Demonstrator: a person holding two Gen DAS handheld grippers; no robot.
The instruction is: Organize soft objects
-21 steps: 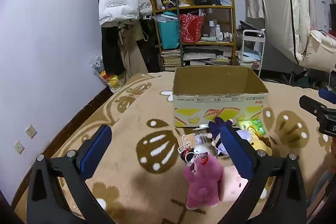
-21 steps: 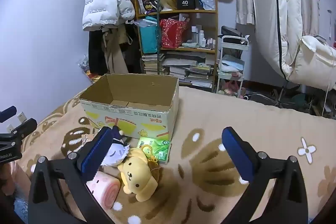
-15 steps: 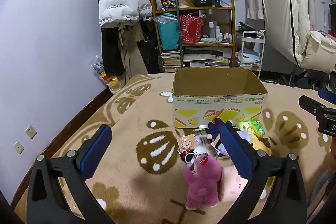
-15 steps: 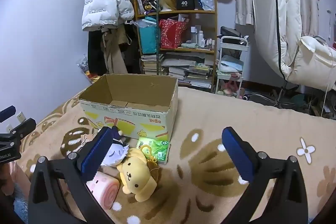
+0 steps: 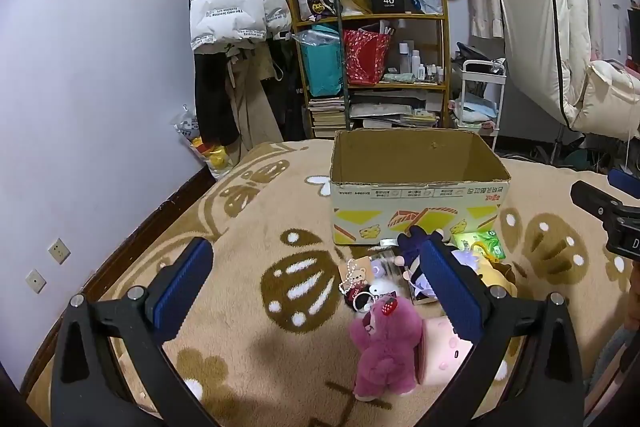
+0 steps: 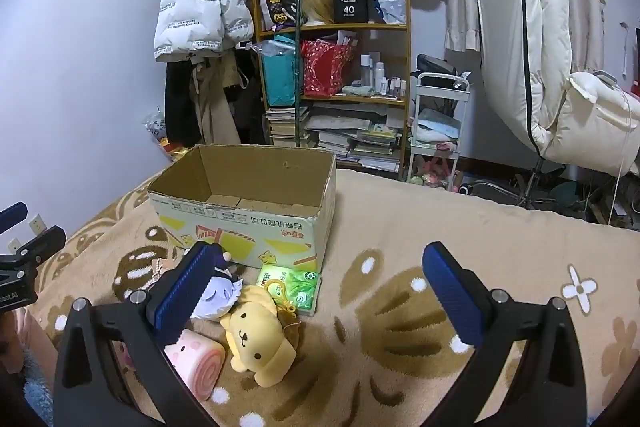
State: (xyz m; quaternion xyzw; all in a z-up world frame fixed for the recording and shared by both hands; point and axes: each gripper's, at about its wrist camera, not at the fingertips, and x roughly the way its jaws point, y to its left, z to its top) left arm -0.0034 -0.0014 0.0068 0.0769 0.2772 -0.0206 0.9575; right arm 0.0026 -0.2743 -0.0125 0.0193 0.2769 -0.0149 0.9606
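An open, empty cardboard box (image 5: pixel 416 203) (image 6: pixel 248 227) stands on a beige patterned blanket. In front of it lie soft toys: a pink-purple bear (image 5: pixel 384 343), a pink roll plush (image 6: pixel 198 357) (image 5: pixel 438 349), a yellow dog plush (image 6: pixel 260 339), a purple-and-white doll (image 6: pixel 220 291) (image 5: pixel 416 251), a green packet (image 6: pixel 292 285) and keychain trinkets (image 5: pixel 366 285). My left gripper (image 5: pixel 316 291) is open and empty above the blanket, left of the bear. My right gripper (image 6: pixel 320 291) is open and empty, above and right of the yellow dog.
The blanket (image 6: pixel 440 247) ends at a purple wall (image 5: pixel 80 107) on the left. Behind the box stand a cluttered shelf (image 5: pixel 376 67), hanging coats (image 5: pixel 232 11), a white cart (image 6: pixel 436 131) and white bedding on a chair (image 6: pixel 560 67).
Both grippers have shifted only slightly; the views are nearly the same and nothing was picked up or moved.
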